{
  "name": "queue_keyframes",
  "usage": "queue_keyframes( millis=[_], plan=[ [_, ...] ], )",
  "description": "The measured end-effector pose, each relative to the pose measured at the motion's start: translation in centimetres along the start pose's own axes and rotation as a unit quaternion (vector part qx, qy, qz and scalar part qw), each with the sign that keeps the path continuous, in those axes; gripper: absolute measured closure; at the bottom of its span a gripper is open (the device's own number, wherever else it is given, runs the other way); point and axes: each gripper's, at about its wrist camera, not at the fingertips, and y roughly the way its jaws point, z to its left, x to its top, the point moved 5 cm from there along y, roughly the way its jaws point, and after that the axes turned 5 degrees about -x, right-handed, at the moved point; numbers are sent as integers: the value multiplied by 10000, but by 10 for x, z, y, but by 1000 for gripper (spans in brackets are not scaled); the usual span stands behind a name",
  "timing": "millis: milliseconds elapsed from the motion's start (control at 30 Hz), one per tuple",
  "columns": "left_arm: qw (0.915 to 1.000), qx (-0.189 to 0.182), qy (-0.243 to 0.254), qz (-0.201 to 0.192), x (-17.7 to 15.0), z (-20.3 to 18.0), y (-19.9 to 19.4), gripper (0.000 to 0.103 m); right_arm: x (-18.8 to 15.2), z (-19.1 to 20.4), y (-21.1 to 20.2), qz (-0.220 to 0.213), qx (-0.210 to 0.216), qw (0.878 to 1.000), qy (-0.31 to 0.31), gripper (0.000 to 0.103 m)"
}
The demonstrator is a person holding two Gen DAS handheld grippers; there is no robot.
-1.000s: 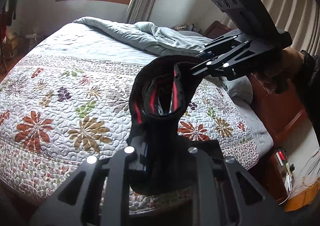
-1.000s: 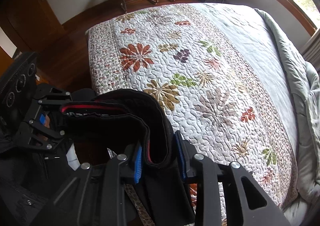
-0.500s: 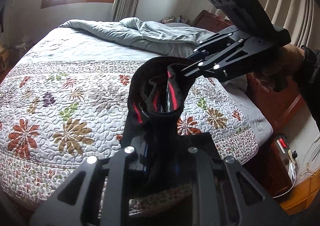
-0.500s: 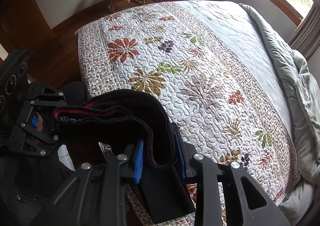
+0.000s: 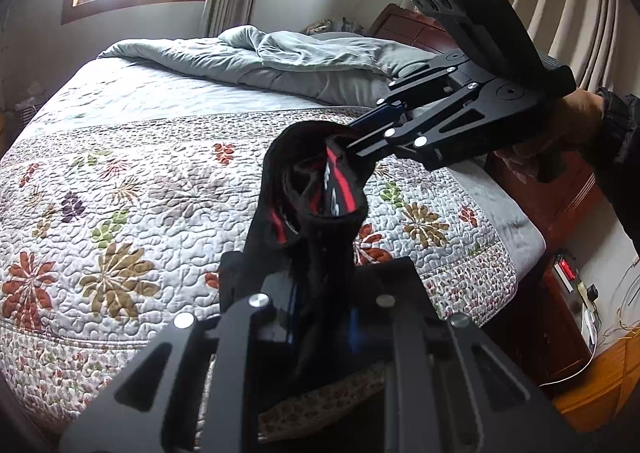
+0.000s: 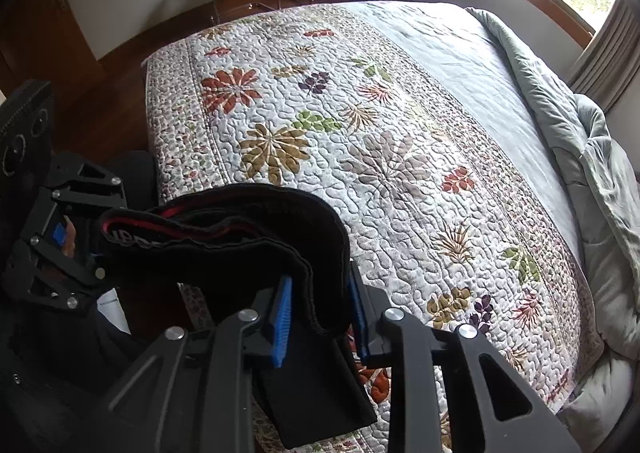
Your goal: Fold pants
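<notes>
Two hand-held grippers meet above a bed: the left gripper (image 5: 320, 305) clamps tight on black pants (image 5: 316, 213), while the right gripper (image 6: 320, 313), at two o'clock from it, pinches the waistband. A bare hand (image 5: 560, 137) in a dark sleeve grips its handle.

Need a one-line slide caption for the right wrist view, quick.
Right gripper and left gripper hold the black pants by the waistband above the floral quilt.

Above the floral quilted bedspread (image 5: 168, 181), black pants with a red-striped waistband (image 5: 316, 193) hang pinched between two black grippers: the left gripper (image 5: 320, 293) nearest, the right gripper (image 5: 352, 141) clamping the waistband's far edge.
</notes>
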Motion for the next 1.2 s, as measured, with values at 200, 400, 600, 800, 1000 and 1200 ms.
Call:
queue_keyframes(
  millis=[200, 400, 600, 800, 1000, 1200],
  plan=[
    [9999, -74, 111, 92, -2, -14, 19, 86, -20, -10, 5, -48, -35, 9999, 81, 78],
    [9996, -133, 185, 190, -6, -25, 32, 86, -33, -14, 6, -105, -149, 9998, 15, 79],
    [9985, -297, 188, 420, -14, -38, 54, 86, -44, -25, 2, -319, -162, 9992, 175, 90],
    [9963, -500, 262, 656, -31, -57, 83, 86, -70, -39, 19, -244, -95, 9985, 489, 90],
    [9930, -720, 309, 882, -48, -76, 108, 86, -108, -45, 42, -163, 74, 9963, 837, 90],
    [9907, -784, 350, 1056, -61, -87, 126, 86, -131, -55, 60, -225, 185, 9932, 1128, 90]
  ],
)
